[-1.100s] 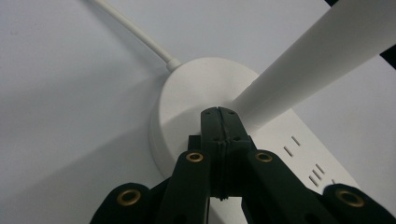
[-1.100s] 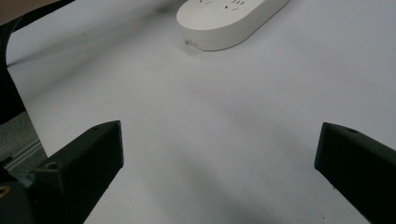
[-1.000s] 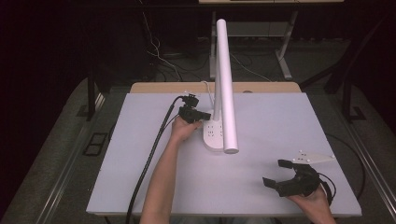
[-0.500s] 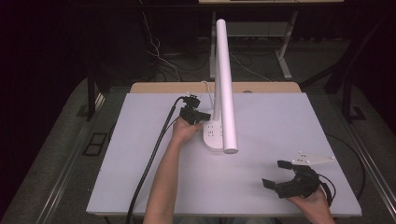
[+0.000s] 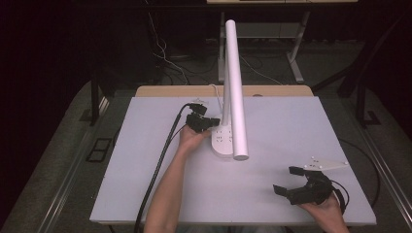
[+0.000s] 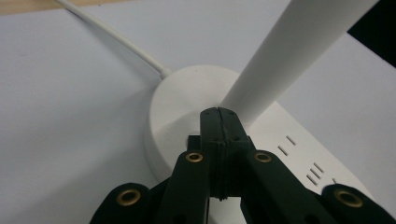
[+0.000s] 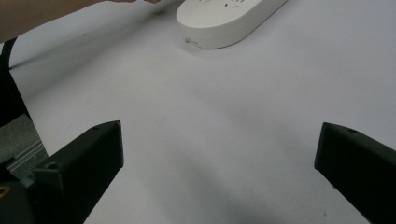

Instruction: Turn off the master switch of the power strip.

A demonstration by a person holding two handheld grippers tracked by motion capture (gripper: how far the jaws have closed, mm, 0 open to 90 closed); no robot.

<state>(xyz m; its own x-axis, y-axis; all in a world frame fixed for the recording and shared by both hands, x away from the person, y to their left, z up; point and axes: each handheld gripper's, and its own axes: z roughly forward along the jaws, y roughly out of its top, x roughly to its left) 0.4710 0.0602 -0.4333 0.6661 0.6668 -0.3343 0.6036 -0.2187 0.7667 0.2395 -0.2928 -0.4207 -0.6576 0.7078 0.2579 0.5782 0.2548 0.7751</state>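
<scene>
The white plastic desk lamp with a long tubular head (image 5: pixel 235 87) stands on the white-topped bench (image 5: pixel 145 184), its flat oblong base with socket slots (image 5: pixel 221 141) lying just ahead of the left gripper (image 5: pixel 214 123); in the left gripper view that gripper's fingers (image 6: pixel 219 123) are pressed together with nothing between them, their tips over the round end of the base, right at the foot of the tube; whether they actually touch the plastic I cannot tell. A thin white cord (image 6: pixel 116 39) runs off from the far side of the base, beyond the fingers.

The right gripper (image 5: pixel 300 183) sits well apart from the lamp, near the person's edge of the bench; its fingers (image 7: pixel 84 158) are spread wide over bare surface, the near end of the base lying far ahead of them.

The lamp looks stiff and smooth; hard glossy plastic of this kind would likely be slippery against the fingers. The base is probably the heavier part, and the long tube, leaning out over the bench, would act as a lever; a push high on it might tip the lamp. The safer hold seems to be low: across the narrow width of the base, or around the tube just above its foot; the cord may drag if the lamp is slid.
</scene>
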